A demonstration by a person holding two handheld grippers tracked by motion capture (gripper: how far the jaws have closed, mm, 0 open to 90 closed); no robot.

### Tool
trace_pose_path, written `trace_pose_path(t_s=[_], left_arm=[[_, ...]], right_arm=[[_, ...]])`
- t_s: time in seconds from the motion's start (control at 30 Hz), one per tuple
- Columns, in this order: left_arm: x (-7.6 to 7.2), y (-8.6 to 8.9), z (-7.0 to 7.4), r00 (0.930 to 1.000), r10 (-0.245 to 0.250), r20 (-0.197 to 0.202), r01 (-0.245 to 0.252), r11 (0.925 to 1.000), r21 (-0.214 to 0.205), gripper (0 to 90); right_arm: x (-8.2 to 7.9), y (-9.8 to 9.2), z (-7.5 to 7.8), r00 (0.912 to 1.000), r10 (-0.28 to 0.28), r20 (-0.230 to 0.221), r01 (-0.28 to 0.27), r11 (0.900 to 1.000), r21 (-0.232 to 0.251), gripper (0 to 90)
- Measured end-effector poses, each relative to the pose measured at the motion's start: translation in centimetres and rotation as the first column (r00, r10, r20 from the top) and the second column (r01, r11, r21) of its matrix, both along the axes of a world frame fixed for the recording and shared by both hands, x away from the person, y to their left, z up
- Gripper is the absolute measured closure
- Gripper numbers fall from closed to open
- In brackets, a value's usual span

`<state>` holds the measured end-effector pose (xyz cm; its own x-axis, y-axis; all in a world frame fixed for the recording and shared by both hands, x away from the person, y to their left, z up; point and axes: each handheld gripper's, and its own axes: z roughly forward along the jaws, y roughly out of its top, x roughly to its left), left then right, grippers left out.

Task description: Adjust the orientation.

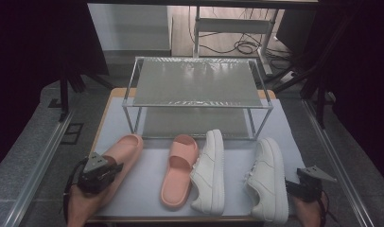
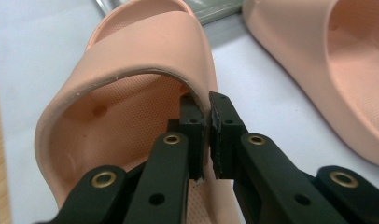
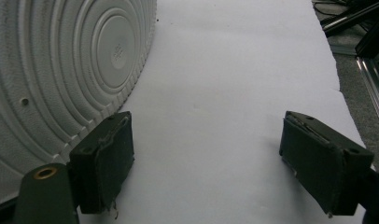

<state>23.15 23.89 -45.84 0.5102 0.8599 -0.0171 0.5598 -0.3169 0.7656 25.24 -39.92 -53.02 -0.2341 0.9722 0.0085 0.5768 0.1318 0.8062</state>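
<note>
A pink slide point(image 1: 126, 149) lies at the left of the white mat, toe toward the rack. My left gripper point(image 1: 112, 169) sits over its heel end. In the left gripper view the slide point(image 2: 145, 51) shows up close, and the left gripper point(image 2: 207, 105) is shut on the strap's edge, one pad inside and one outside. The second pink slide point(image 1: 178, 170) point(image 2: 327, 60) lies to its right. Two white sneakers point(image 1: 210, 172) point(image 1: 268, 179) follow. My right gripper point(image 1: 307, 182) point(image 3: 206, 126) stands open beside the right sneaker's ribbed sole point(image 3: 61, 60), with nothing between its pads.
A two-tier metal rack point(image 1: 196, 82) stands at the back of the table, both shelves bare. The white mat point(image 1: 143, 189) covers the tabletop; its right edge point(image 3: 339, 88) drops to grey floor. Cables and frame legs lie beyond the rack.
</note>
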Motion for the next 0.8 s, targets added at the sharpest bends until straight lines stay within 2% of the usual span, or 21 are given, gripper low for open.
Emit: trace_pose_path(t_s=[0.33, 0.53, 0.8], left_arm=[[1.7, -2.4, 0.0, 0.9992, -0.04, 0.003, 0.04, 0.9992, 0.0, 84.8], [3.0, -3.7, 0.1, 0.9991, -0.043, 0.002, 0.043, 0.9982, -0.041, 84.7], [4.8, -5.5, 0.1, 0.9993, -0.037, 0.005, 0.037, 0.9965, -0.074, 84.8]], right_arm=[[0.0, 0.0, 0.0, 1.0, -0.001, 0.001, 0.001, 1.0, 0.0, 17.7], [0.0, 0.0, 0.0, 1.0, 0.002, 0.0, -0.002, 1.0, 0.0, 17.7], [0.0, 0.0, 0.0, 1.0, 0.002, 0.001, -0.002, 1.0, 0.001, 17.8]])
